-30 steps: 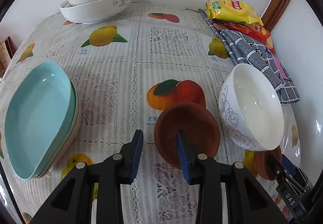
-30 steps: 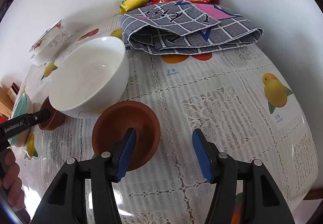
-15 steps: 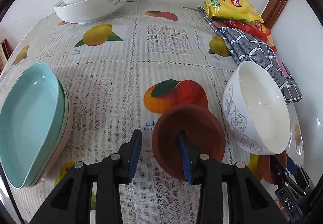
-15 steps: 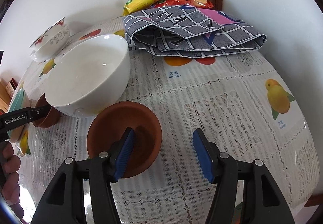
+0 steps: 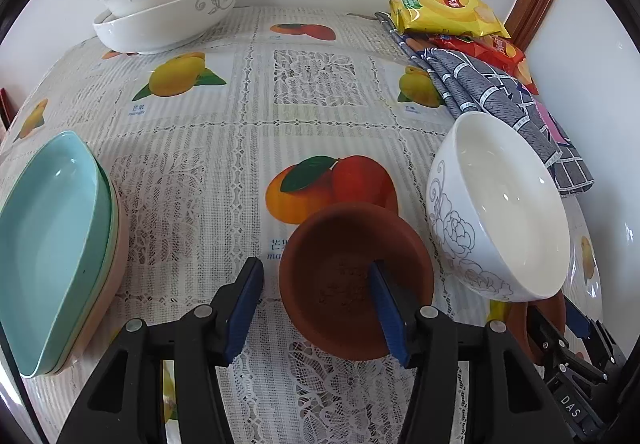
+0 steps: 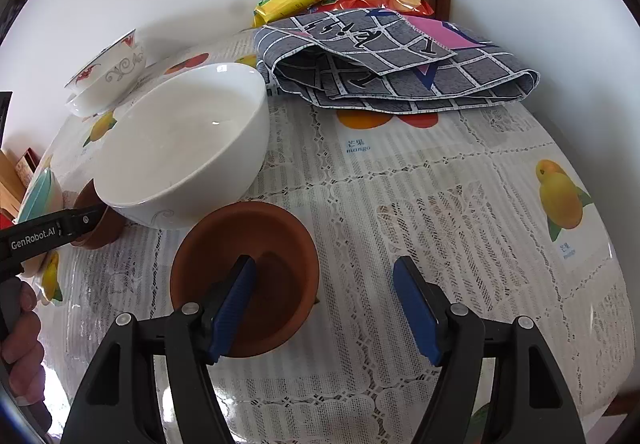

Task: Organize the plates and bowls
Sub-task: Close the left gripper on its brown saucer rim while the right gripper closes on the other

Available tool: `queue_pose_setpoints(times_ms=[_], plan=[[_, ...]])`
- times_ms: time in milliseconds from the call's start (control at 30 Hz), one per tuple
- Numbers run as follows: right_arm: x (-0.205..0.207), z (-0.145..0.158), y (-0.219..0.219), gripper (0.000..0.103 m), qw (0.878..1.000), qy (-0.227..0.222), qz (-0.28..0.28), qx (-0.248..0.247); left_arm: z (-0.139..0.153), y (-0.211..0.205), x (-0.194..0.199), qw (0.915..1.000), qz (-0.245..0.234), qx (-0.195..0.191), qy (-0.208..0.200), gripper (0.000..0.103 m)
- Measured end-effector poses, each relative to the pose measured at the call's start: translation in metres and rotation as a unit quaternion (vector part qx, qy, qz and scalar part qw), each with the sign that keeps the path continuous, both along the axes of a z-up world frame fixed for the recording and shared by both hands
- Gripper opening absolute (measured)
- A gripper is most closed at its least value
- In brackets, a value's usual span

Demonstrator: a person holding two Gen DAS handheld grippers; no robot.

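Each hand-held gripper, left (image 5: 316, 310) and right (image 6: 324, 306), was opening astride a brown bowl's rim, flanking the white bowl (image 5: 500, 212); brittle, rim-grasped.

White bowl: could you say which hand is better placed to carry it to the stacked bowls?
Probably the left gripper: jaws opening astride the brown dish, beside the white bowl, facing the stacked bowls.

A white lace-patterned tablecloth (image 5: 320, 92) printed with yellow and orange fruit covers the table. Two terracotta-brown saucers (image 5: 344, 264) (image 6: 256, 260) flank a white bowl (image 5: 500, 212) with grey flower outlines. Teal plates (image 5: 48, 240) lie left. A grey checked cloth (image 6: 400, 72) lies far right.
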State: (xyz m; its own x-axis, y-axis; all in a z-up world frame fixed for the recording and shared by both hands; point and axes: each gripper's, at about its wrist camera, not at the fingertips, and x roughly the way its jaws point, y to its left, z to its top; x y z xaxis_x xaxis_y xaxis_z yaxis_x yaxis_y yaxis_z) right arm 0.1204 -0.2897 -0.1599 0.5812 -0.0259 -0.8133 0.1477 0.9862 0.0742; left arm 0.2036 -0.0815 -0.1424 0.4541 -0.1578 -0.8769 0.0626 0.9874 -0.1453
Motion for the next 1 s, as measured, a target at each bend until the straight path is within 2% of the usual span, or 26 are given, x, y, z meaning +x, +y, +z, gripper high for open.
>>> queue_pose_setpoints(times_ms=[167, 233, 400, 600, 833, 1000], plan=[[-0.001, 0.0, 0.0, 0.07, 1.0, 0.0, -0.005, -0.003, -0.001, -0.001, 0.001, 1.0, 0.001, 0.004, 0.002, 0.052], [-0.001, 0.001, 0.001, 0.066, 1.0, 0.001, -0.009, -0.003, 0.0, 0.0, 0.002, 1.0, 0.006, 0.003, 0.004, 0.049], [-0.001, 0.002, 0.003, 0.048, 1.0, 0.0, -0.003, 0.005, 0.0, 0.005, 0.003, 0.9999, 0.012, -0.008, 0.007, 0.034], [-0.001, 0.003, 0.008, 0.03, 1.0, 0.003, 0.0, 0.019, 0.001, 0.003, 0.0, 0.9998, 0.001, -0.015, 0.012, 0.023], [-0.004, 0.005, 0.012, 0.022, 1.0, 0.008, -0.01, 0.015, 0.003, 0.006, -0.002, 0.9993, -0.007, -0.034, 0.012, 0.013], [-0.005, 0.01, 0.01, 0.012, 1.0, 0.005, -0.021, 0.021, 0.01, 0.011, -0.007, 0.9988, -0.013, -0.047, 0.002, 0.009]])
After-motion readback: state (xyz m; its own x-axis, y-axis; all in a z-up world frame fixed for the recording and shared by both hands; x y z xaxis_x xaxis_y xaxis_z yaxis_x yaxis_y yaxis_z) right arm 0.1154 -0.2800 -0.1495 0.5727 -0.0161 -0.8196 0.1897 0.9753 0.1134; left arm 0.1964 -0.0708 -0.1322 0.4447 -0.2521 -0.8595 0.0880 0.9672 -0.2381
